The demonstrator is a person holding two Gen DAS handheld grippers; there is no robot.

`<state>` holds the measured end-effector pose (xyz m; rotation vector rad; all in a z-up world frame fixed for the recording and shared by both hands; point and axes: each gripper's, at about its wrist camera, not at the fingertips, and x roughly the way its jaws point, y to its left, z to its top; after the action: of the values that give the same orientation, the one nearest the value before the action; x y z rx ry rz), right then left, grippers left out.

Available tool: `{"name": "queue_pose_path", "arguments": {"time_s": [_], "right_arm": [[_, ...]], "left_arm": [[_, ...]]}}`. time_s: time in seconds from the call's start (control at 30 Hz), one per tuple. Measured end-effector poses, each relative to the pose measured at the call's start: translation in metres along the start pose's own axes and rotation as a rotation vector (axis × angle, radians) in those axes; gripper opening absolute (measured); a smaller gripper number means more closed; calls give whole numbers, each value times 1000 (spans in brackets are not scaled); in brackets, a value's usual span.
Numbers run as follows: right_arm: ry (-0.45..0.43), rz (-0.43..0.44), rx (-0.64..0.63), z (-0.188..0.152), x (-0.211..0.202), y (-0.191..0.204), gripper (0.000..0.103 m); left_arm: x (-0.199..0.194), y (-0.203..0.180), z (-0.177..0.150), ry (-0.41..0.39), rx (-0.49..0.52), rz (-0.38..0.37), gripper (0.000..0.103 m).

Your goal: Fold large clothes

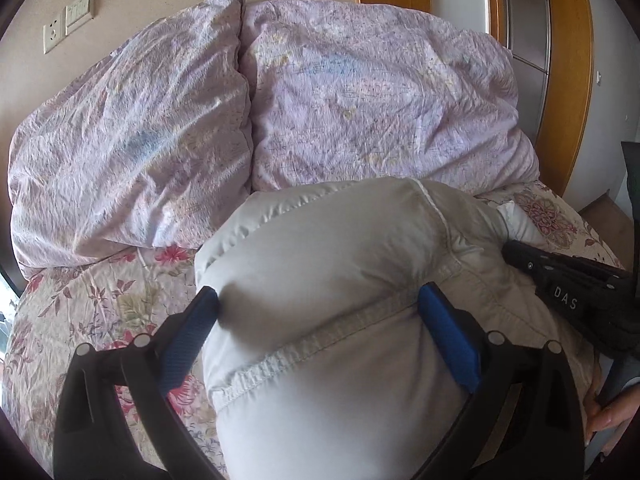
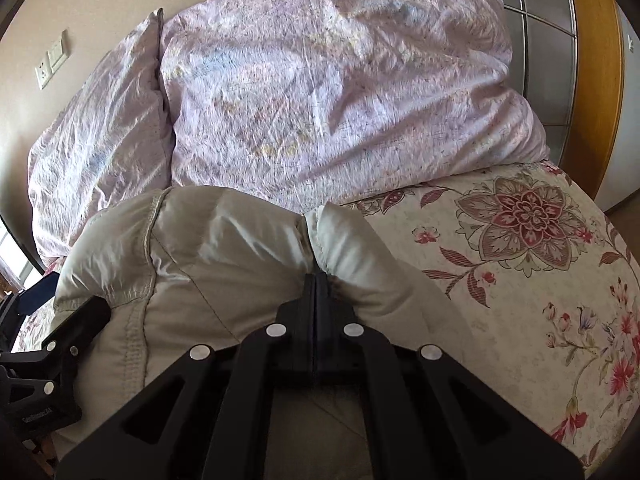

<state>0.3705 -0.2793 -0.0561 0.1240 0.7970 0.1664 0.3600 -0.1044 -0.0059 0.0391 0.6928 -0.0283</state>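
Padded jacket (image 1: pixel 320 280): soft, puffy, slippery; grip seams. Left hand-held gripper (image 1: pixel 320 308) wide open, straddling it; right hand-held gripper (image 2: pixel 319 280) closed on a fold.

Jacket (image 1: pixel 320 280) on bed (image 1: pixel 80 320), before pillows (image 1: pixel 360 100)

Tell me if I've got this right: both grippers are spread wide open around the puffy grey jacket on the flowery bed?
Not quite. Only the left gripper is spread around the grey jacket. The right wrist view shows the right gripper with fingers closed together against the fabric.
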Motion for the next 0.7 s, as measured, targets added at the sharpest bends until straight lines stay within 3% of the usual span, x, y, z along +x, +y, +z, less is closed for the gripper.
{"name": "queue_pose_path", "arguments": {"time_s": [0.17,0.7], "right_arm": [[13,50,41,-5,9,-11,0],[54,80,73,-13,28,-16,0]], "left_arm": [[9,-1,-5,16,-12,-21,100],[26,1,-17,19,-42,-31,101]]}}
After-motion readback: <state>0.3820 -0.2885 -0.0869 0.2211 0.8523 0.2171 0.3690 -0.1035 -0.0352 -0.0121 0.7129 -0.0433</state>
